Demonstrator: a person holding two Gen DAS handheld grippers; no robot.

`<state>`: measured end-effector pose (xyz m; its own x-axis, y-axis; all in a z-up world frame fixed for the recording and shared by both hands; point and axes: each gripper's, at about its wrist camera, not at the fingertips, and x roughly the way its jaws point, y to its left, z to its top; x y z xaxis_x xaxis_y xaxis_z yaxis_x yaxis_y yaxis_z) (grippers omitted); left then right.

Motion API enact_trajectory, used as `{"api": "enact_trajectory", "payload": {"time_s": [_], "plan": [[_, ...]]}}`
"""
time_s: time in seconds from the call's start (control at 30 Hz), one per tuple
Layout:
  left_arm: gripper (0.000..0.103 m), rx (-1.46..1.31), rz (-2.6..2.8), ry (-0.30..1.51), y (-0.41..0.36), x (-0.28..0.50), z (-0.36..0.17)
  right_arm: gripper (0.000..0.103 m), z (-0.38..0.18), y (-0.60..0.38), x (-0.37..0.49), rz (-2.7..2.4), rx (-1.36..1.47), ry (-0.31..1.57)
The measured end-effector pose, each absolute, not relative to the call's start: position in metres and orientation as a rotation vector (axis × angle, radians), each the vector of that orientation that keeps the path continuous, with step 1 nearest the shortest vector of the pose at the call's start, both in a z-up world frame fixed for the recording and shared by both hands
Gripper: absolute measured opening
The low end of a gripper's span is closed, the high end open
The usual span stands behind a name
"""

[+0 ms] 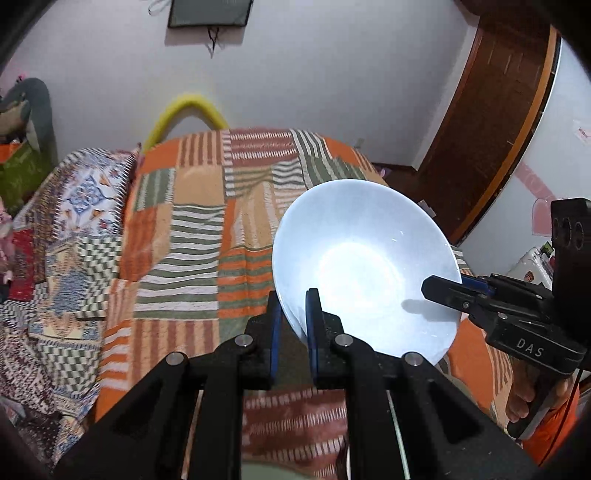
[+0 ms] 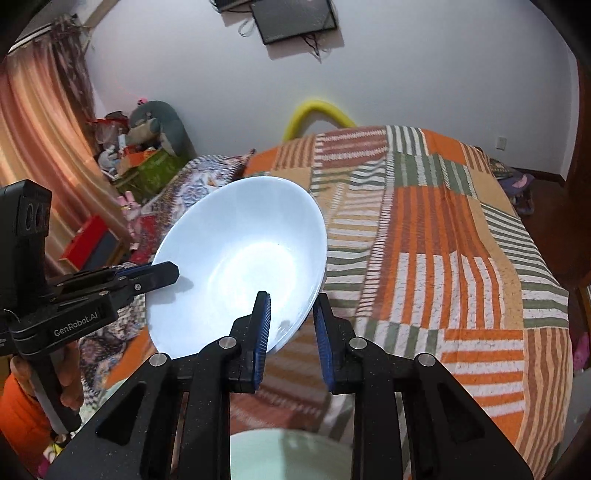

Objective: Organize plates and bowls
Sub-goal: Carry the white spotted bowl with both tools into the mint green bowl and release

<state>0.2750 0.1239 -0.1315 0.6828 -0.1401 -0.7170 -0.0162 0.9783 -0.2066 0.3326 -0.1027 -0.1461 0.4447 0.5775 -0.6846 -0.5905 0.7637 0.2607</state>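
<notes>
Bowl (image 1: 365,258): white, held in the air above the bed, tilted so its inside faces both cameras; a bright glare sits on its base.
Left gripper (image 1: 295,306): jaws closed narrow on the bowl's rim, one blue pad inside the wall and one outside. In the right wrist view its upper finger lies over the inner rim on the far side.
Right gripper (image 2: 291,314): straddles the rim nearest its own camera, one pad inside and one outside. A gap shows beside the outer pad, so whether it grips firmly I cannot tell.
Grip points: the two grippers hold at opposite sides of the rim, well apart.
Second dish (image 2: 291,458): pale rim at the bottom edge of the right wrist view, below the grippers; mostly hidden, kind unclear.
Bed cover (image 2: 443,258): orange, green and white striped patchwork, beneath the bowl.
Pillow (image 1: 92,192): patterned blue and white, at the left side of the bed.
Wall (image 1: 314,74): plain, with a dark framed panel (image 2: 295,18) hung high.
</notes>
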Motion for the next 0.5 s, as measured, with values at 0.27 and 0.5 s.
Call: {"api": "enact_trajectory", "payload": {"time_s": [0.27,0.5], "plan": [[0.011,-0.189,-0.013,0.763,0.131,0.208,-0.103,0.022,-0.127,-0.094,0.284,0.793,-0.018,0.804],[0.012,-0.18,0.037,0.75,0.136,0.153,-0.094,0.022,-0.125,-0.085,0.247,0.842,-0.034,0.783]]}}
